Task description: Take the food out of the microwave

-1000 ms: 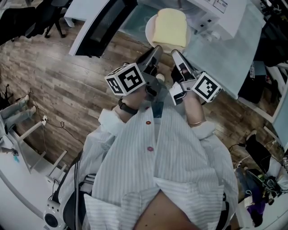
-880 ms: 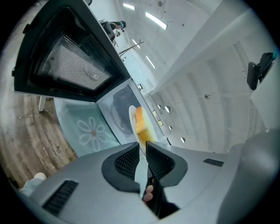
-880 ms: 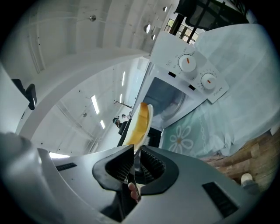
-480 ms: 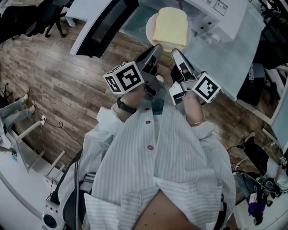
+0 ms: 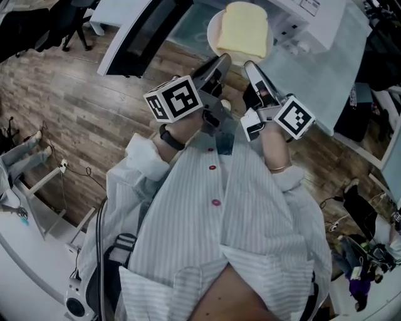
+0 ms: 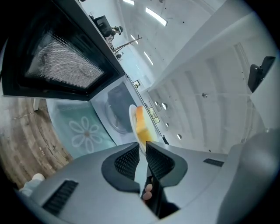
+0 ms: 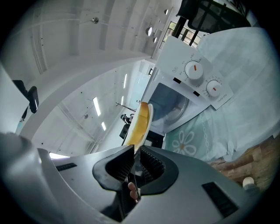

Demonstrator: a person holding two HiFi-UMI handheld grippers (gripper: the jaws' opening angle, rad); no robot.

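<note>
A white plate (image 5: 215, 32) with a slice of yellow bread (image 5: 244, 30) is held in the air in front of the open microwave (image 5: 307, 17). My left gripper (image 5: 222, 61) is shut on the plate's near left rim, and my right gripper (image 5: 251, 66) is shut on the near right rim. In the left gripper view the plate (image 6: 132, 119) and bread (image 6: 140, 126) show edge-on, and the rim runs down between the left gripper's (image 6: 142, 154) ribbed pads. The right gripper view shows the bread (image 7: 139, 124) on the plate (image 7: 150, 113) rising out of the right gripper (image 7: 135, 159).
The microwave door (image 5: 143, 30) hangs open to the left, its dark mesh window (image 6: 61, 65) close by the left gripper. The cavity holds a glass turntable (image 6: 114, 111). A teal flowered cloth (image 6: 83, 131) covers the table. Two control knobs (image 7: 193, 70) sit on the microwave front. Wood floor lies below.
The plate and both grippers sit slightly higher and further right in the head view. Both grips on the plate rim are unchanged.
</note>
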